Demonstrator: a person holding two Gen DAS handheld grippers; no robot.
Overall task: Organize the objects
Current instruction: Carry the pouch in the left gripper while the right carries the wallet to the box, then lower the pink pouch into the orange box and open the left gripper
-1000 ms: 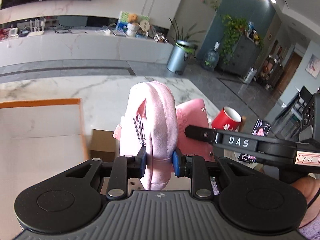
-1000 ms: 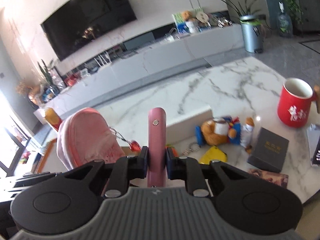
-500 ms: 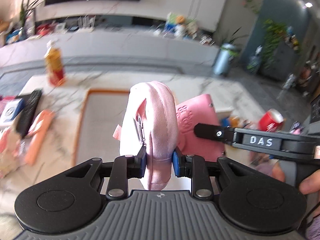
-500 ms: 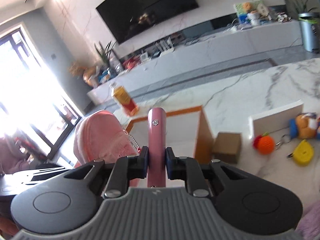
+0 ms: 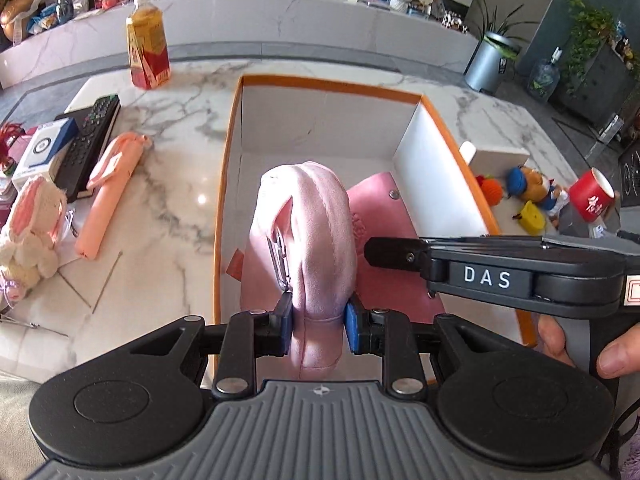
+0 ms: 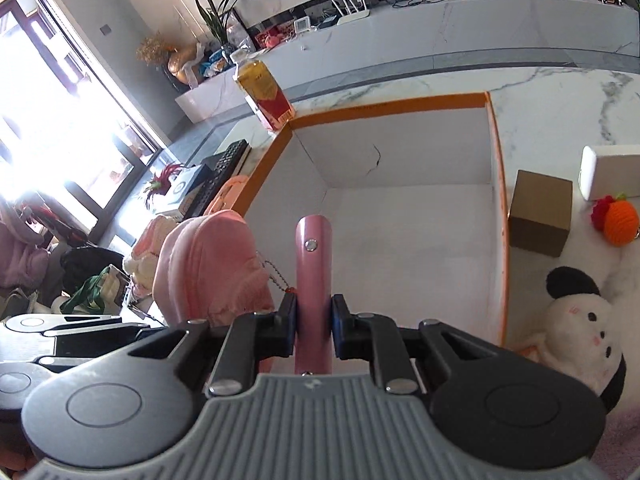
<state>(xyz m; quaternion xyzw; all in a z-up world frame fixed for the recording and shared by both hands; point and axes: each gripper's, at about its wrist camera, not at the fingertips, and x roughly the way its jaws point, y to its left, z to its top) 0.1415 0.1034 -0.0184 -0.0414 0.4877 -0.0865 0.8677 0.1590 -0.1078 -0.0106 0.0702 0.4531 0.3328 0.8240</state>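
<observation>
Your left gripper (image 5: 318, 322) is clamped on the pink pouch (image 5: 308, 236), held upright over the orange-rimmed box (image 5: 440, 120); your right gripper (image 6: 313, 326) is clamped on the pink wallet (image 6: 313, 276), edge-on, just beside the pouch and also over the box; bottle (image 5: 147, 54) and remote (image 5: 90, 144) sit left of the box; toys and red mug (image 5: 592, 196) to its right.

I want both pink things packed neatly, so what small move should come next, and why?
Probably lower both grippers into the orange-edged box. The left gripper is shut on the pink pouch, the right gripper on the pink wallet; both items are above the box's bare white floor, not yet resting on it.
</observation>
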